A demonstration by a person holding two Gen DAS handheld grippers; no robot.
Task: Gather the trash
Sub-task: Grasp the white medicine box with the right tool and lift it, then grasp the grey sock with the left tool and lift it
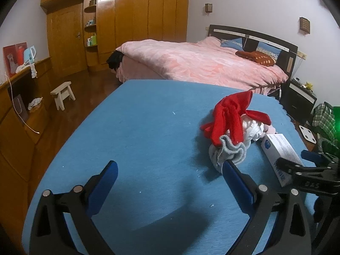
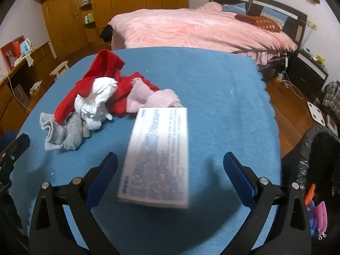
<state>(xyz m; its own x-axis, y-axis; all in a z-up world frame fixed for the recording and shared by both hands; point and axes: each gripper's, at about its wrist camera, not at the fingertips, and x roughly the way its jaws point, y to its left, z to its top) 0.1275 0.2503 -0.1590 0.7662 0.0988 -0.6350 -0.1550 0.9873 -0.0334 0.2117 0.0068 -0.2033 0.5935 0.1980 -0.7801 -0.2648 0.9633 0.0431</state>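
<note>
A white box with blue print (image 2: 158, 157) lies on the blue table cloth (image 2: 212, 97), between the spread fingers of my right gripper (image 2: 170, 163), which is open and not touching it. The box also shows in the left wrist view (image 1: 279, 155), with the right gripper (image 1: 297, 161) beside it. My left gripper (image 1: 170, 174) is open and empty over bare cloth (image 1: 138, 127). A pile of red, white, grey and pink clothes (image 2: 99, 97) lies left of the box; in the left wrist view the pile (image 1: 231, 127) sits just beyond my right-hand finger.
A black trash bag (image 2: 314, 155) stands open at the table's right edge, with coloured items (image 2: 316, 212) below it. A pink bed (image 2: 197, 29) lies behind the table. A wooden wardrobe (image 1: 127, 21), a small stool (image 1: 62, 94) and a side shelf (image 1: 19, 97) are at the left.
</note>
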